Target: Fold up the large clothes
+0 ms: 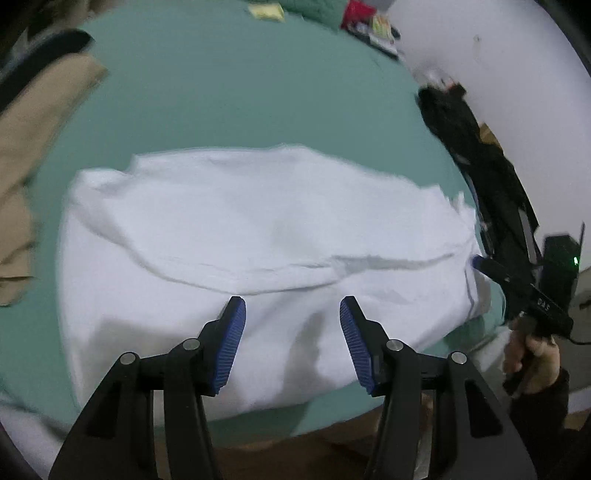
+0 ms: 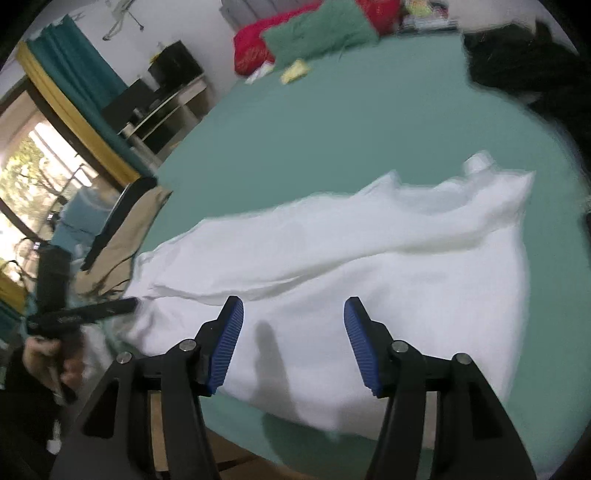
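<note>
Left wrist view: left hand-held gripper (image 1: 291, 334) w/ jaws spread wide, nothing between the blue pads (image 1: 231, 343), poised over the near edge of a white garment (image 1: 258, 229). Garment lies partly folded on the teal bed (image 1: 240, 85), a folded-over layer crossing its middle. Tan clothing (image 1: 33, 147) at bed's left edge, black clothing (image 1: 476, 147) at right. Right hand-held gripper (image 1: 480, 263) sits at garment's right edge, tip close to the cloth, jaw gap not clear from here; person's hand (image 1: 535, 362) grips its handle. Right wrist view: right hand-held gripper (image 2: 293, 336) also wide open & empty, above the white garment (image 2: 388, 258); gripper shadow falls on the cloth. Green pillow (image 2: 317, 29) & red fabric (image 2: 251, 48) at far end of bed.
</note>
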A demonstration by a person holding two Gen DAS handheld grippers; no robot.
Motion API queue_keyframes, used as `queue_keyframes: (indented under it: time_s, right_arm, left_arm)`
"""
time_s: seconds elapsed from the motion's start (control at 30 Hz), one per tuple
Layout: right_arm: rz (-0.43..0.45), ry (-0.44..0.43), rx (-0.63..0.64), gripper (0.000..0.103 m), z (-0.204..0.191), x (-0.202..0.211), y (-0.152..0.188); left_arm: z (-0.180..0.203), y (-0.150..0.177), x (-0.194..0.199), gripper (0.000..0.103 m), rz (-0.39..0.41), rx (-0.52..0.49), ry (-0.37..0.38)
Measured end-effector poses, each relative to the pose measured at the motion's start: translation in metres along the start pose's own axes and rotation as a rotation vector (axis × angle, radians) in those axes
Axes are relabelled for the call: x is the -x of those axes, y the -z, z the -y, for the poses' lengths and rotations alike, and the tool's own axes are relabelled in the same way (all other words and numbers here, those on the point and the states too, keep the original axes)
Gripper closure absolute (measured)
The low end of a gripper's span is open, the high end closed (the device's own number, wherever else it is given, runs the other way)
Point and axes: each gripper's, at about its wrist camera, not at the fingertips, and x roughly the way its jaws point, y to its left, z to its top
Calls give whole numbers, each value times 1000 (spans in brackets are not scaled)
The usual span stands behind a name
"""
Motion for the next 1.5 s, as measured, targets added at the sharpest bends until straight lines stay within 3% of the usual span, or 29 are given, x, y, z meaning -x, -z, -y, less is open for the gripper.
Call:
queue_keyframes:
  time_s: [0.1, 0.3, 0.43, 0.57, 0.63, 0.67, 0.77, 0.83, 0.9, 1.03, 1.13, 1.23, 1.3, 1.5]
  right_arm:
    - [-46, 27, 34, 46, -4, -24, -3]
    - [-102, 93, 196, 46, -24, -43, -18]
    - [-124, 93, 289, 46, -37, -54, -34]
    - [-123, -39, 156, 46, -16, -79, -64]
    - [-117, -57, 81, 46, -4, -90, -81]
    - [-94, -21, 69, 46, 0, -93, -93]
    - [-17, 15, 105, 46, -2, -92, -119]
    - [23, 37, 107, 45, 0, -86, -133]
    - [47, 128, 115, 40, -1, -78, -139]
    - [104, 131, 124, 31, -6, -44, -122]
    - [47, 178, 103, 30, 9, -33, -91]
    - [-41, 202, 31, 30, 39, -38, -68]
    - [-72, 270, 4, 30, 57, -43, -62]
    - [-34, 315, 22, 30, 69, -50, -73]
  left_arm:
    - [9, -2, -12, 47, -23, -44, -30]
    - [12, -21, -16, 47, 35, -151, -160]
    - [10, -41, -30, 47, 28, -141, -137]
    - [7, -64, -39, 47, 44, -139, -97]
    - [8, -82, -41, 47, 83, -149, -144]
    - [5, -93, -39, 47, 116, -154, -185]
    - [-9, -118, -32, 47, 180, -124, -201]
    - [-19, -132, -25, 47, 211, -113, -255]
    - [-28, -138, -13, 47, 233, -104, -300]
    - [-37, -117, 16, 47, 243, -88, -281]
    - [-43, -89, 19, 47, 169, -90, -254]
    - [-56, -66, 3, 47, 71, -99, -329]
    - [-75, -59, -2, 47, 41, -60, -394]
    - [-117, -68, 2, 47, 127, 79, -464]
